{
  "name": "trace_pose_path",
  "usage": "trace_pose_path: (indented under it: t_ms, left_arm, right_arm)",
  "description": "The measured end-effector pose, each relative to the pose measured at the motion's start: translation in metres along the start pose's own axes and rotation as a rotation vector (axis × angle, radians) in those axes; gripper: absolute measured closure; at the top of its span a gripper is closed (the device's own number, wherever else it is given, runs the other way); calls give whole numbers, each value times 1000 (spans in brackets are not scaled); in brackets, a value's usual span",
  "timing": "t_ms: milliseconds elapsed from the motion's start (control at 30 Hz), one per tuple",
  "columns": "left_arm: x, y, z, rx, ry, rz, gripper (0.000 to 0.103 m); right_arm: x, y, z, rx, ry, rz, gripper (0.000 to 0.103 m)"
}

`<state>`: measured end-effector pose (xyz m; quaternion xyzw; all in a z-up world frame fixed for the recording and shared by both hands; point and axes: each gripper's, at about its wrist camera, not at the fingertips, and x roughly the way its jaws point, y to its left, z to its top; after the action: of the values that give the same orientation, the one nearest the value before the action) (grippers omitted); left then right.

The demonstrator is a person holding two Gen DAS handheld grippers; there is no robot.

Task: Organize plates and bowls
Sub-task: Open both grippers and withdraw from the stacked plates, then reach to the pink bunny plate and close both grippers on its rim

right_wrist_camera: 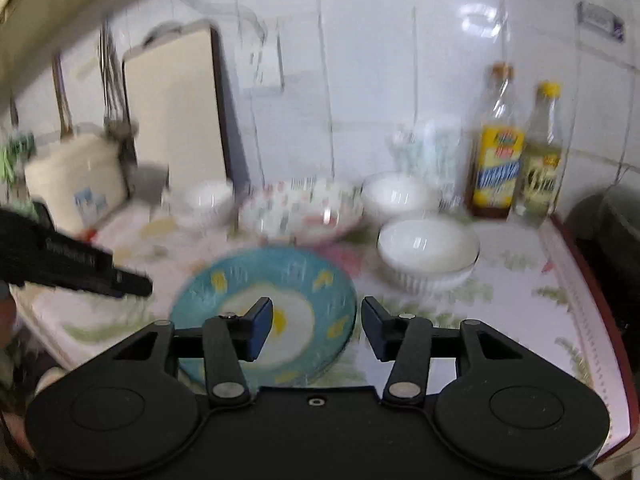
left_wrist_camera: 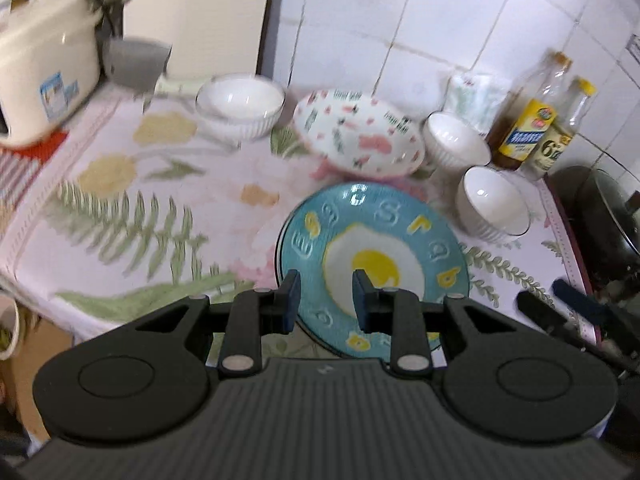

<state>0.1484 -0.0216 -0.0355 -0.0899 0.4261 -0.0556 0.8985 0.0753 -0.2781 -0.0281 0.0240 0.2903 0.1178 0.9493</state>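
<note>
A teal plate with a fried-egg picture (left_wrist_camera: 400, 240) lies on the flowered cloth; it also shows in the right wrist view (right_wrist_camera: 304, 280). Behind it sits a white dish with pink and green marks (left_wrist_camera: 360, 132), also in the right wrist view (right_wrist_camera: 300, 212). Three white ribbed bowls stand around: one far left (left_wrist_camera: 240, 104), two at the right (left_wrist_camera: 456, 140) (left_wrist_camera: 496, 200). My left gripper (left_wrist_camera: 326, 296) is open above the teal plate's near rim. My right gripper (right_wrist_camera: 316, 326) is open above the plate's right side. Both are empty.
A cream rice cooker (left_wrist_camera: 44, 72) stands at the far left. Two bottles (left_wrist_camera: 528, 120) (left_wrist_camera: 560, 136) and a paper roll (left_wrist_camera: 476, 96) stand against the tiled wall. A dark pot (left_wrist_camera: 600, 216) sits past the table's right edge. A cutting board (right_wrist_camera: 176, 120) leans on the wall.
</note>
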Motion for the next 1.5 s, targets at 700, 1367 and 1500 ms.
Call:
trace_pose_path:
  t_ms: [700,1367,1500]
  left_arm:
    - [18,10,86,91,-190,-127,50]
    - [192,44,103,17,-60,-127,33]
    - [204,46,108,1,-16,-120,43]
  right_arm:
    - [87,-25,53,249,-8,202,30]
    - [231,-20,57,457,186,102,28]
    - [243,-22,54,503,217,67,28]
